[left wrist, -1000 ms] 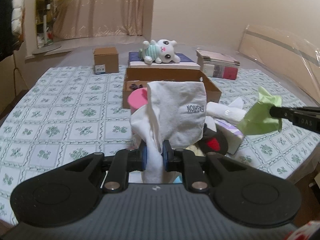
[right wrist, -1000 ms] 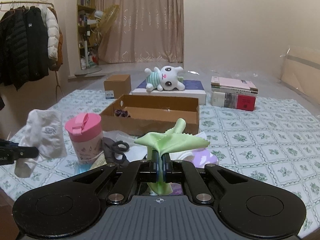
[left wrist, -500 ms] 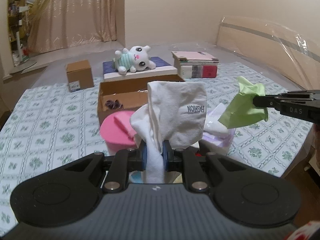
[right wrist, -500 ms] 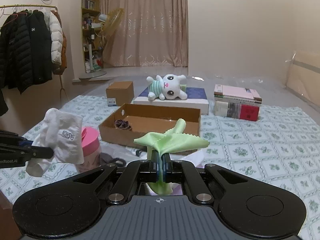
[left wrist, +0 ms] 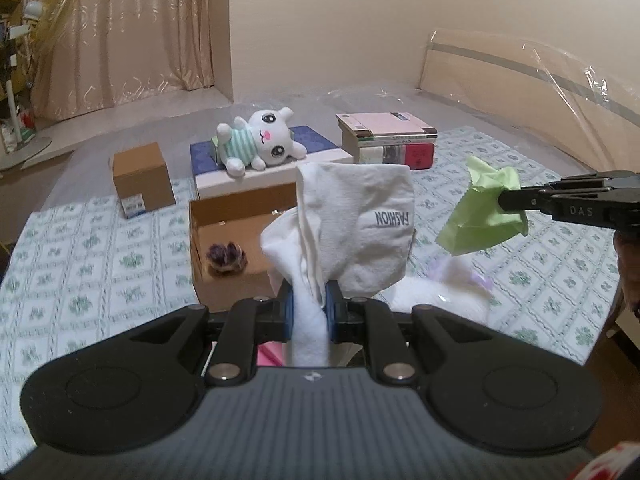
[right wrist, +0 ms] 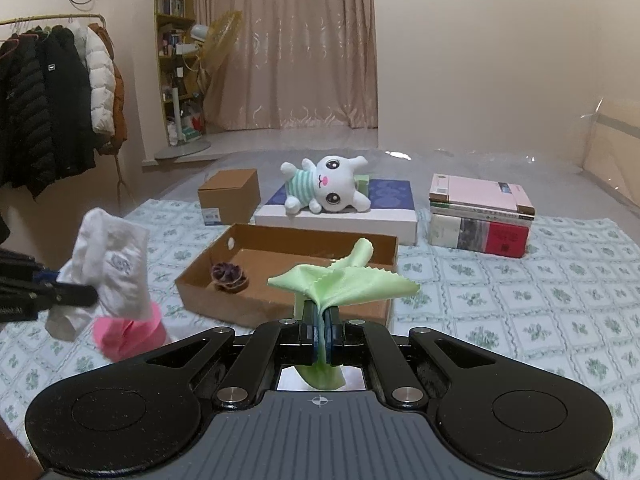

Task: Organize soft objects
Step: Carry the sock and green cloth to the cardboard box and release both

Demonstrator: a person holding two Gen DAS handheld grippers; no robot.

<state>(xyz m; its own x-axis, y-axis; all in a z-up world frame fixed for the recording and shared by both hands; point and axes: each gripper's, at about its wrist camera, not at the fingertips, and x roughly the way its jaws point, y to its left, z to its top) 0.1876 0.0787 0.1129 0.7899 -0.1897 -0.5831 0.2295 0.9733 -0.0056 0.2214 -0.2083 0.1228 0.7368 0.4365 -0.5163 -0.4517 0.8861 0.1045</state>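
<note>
Left hand-held gripper (left wrist: 310,312): its blue pads are clamped on a white sock (left wrist: 352,236), which stands bunched above the jaws, off the surface, with the word FASHION printed on its cuff. In the right wrist view the same sock (right wrist: 114,268) hangs at the left edge, in front of a pink cup (right wrist: 130,332).

Right hand-held gripper (right wrist: 320,338): jaws pressed together on a light green cloth (right wrist: 344,280) with a pinked edge – the cloth fans out above the pads and a tail hangs below them. In the left wrist view this cloth (left wrist: 482,216) is carried in the air at the right, well apart from the sock.

Surface: a bed covered by a white sheet with green flower print (right wrist: 520,304).

Open cardboard box (right wrist: 288,276): lies on the sheet beyond both grippers. It holds one dark purple hair scrunchie (right wrist: 229,276) near its left end; the remaining floor of the box is partly hidden by the cloth.

Behind the box – a white plush rabbit in a striped green top (right wrist: 326,190) lies on a flat blue-and-white box (right wrist: 360,212). A small closed carton (right wrist: 230,196) sits to the left of it, a stack of books (right wrist: 480,220) to the right.

A blurred white and lilac item (left wrist: 444,284) lies on the sheet below the green cloth; what it is cannot be told.
</note>
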